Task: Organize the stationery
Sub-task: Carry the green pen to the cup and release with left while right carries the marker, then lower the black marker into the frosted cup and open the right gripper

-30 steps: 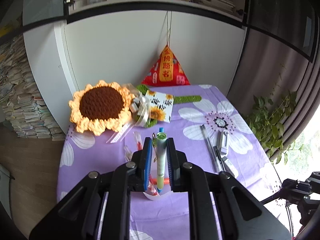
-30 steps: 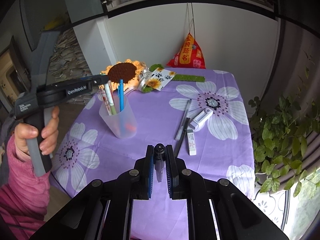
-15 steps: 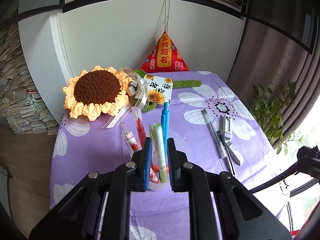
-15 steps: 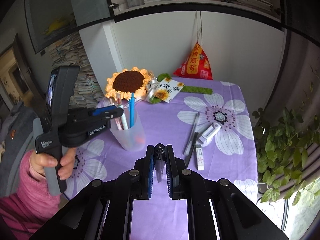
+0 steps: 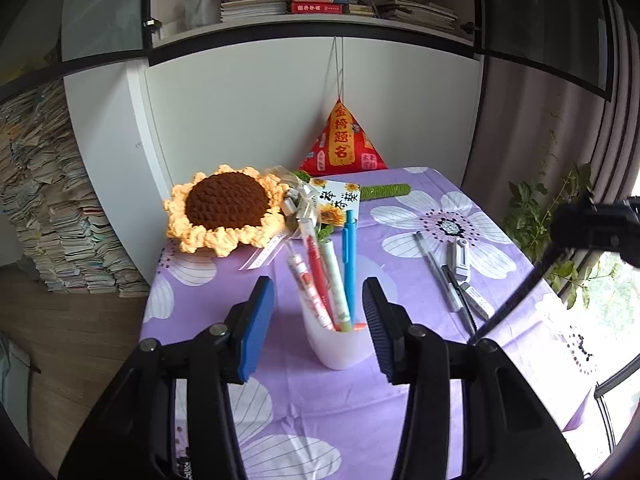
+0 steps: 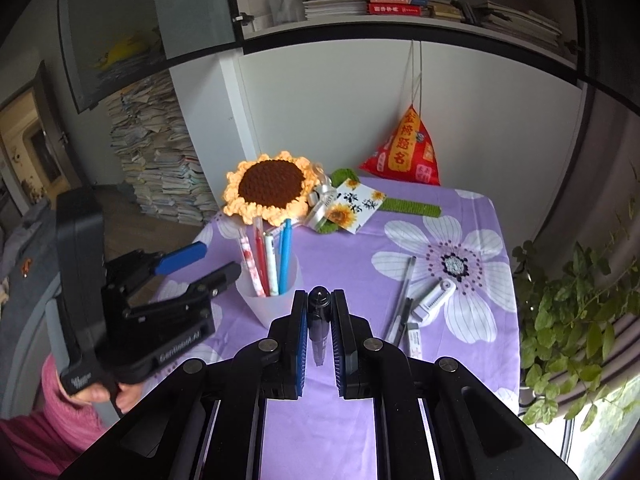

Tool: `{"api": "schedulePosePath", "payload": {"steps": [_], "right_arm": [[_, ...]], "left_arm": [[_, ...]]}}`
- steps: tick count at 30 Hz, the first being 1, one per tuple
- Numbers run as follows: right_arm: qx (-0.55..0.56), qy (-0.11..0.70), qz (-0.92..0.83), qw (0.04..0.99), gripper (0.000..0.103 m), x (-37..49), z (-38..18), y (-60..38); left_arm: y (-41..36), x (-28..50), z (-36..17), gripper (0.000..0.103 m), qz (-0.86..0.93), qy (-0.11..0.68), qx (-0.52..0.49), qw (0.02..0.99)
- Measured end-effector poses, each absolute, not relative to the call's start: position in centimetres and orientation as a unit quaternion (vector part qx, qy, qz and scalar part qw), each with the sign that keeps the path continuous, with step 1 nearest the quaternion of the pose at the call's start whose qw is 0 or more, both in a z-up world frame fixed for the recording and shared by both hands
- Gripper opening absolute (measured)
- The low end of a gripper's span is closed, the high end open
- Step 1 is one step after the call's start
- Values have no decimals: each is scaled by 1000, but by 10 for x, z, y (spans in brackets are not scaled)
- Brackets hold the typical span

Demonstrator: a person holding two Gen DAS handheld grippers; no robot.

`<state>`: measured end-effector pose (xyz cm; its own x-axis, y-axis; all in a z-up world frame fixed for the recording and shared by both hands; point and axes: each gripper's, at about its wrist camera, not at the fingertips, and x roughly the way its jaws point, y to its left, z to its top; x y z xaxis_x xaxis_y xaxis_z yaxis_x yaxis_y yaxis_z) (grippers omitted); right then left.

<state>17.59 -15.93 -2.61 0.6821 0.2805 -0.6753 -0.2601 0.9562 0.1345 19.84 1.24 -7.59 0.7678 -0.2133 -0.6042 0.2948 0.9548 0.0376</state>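
Observation:
A translucent white cup (image 5: 340, 348) stands on the purple flowered cloth and holds several pens, among them a green-white pen (image 5: 334, 276) and a blue pen (image 5: 349, 256). My left gripper (image 5: 318, 286) sits just in front of the cup with its jaws opening. Its pads press on nothing, and the pens stand free in the cup beyond them. My right gripper (image 6: 320, 296) is shut on a black pen (image 6: 319, 316), held above the cloth to the right of the cup (image 6: 272, 304). The left gripper (image 6: 220, 258) also appears in the right wrist view, held by a hand in a pink sleeve.
A grey pen (image 5: 428, 252), a black pen (image 5: 456, 284), a correction tape (image 5: 460, 258) and an eraser (image 5: 478, 302) lie to the right of the cup. A crochet sunflower (image 5: 226, 204), a card and a red pyramid pouch (image 5: 340, 144) sit at the back. A plant (image 6: 580, 312) stands past the right edge.
My left gripper has opened and let the green-white pen drop into the cup, then drawn back from it. My right gripper has risen with the black pen still in it.

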Motion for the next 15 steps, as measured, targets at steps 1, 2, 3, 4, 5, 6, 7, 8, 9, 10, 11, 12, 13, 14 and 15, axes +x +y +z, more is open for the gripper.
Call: {"api": "schedulePosePath", "payload": {"steps": [1, 2, 3, 4, 5, 6, 7, 8, 9, 10, 11, 12, 13, 14, 15], "right_arm": [[13, 368, 150, 918, 12, 178, -23, -156], [12, 365, 152, 918, 12, 180, -20, -153], [12, 363, 153, 919, 12, 181, -18, -151], [10, 360, 156, 920, 12, 183, -15, -147], [7, 357, 158, 921, 12, 186, -11, -143], [3, 354, 160, 922, 12, 189, -8, -139], [0, 350, 163, 922, 12, 191, -5, -135], [-3, 347, 165, 923, 12, 193, -2, -132], [-4, 343, 169, 924, 12, 197, 1, -127], [-5, 341, 171, 925, 12, 200, 2, -125], [-7, 338, 175, 925, 12, 204, 4, -120], [-9, 337, 179, 925, 12, 207, 5, -116], [-12, 337, 183, 924, 12, 212, 6, -110], [-14, 339, 185, 922, 12, 218, 5, -106], [-15, 342, 187, 921, 12, 222, 3, -103]], "left_arm": [[16, 197, -76, 46, -134, 313, 61, 938], [21, 194, -78, 47, -131, 313, 55, 939], [28, 193, -79, 48, -127, 314, 46, 940], [33, 192, -81, 49, -123, 316, 39, 940], [39, 190, -84, 50, -118, 318, 29, 940], [45, 188, -87, 50, -114, 322, 19, 940], [50, 186, -90, 50, -112, 326, 13, 939], [54, 185, -92, 50, -110, 329, 10, 938], [59, 184, -95, 50, -104, 333, 6, 937], [62, 183, -97, 50, -99, 335, 5, 937], [66, 182, -99, 50, -93, 337, 3, 937], [70, 182, -100, 50, -88, 339, -1, 937], [73, 181, -102, 50, -84, 341, -4, 936], [76, 180, -103, 50, -82, 343, -7, 936], [79, 180, -104, 50, -79, 344, -9, 936]]}}
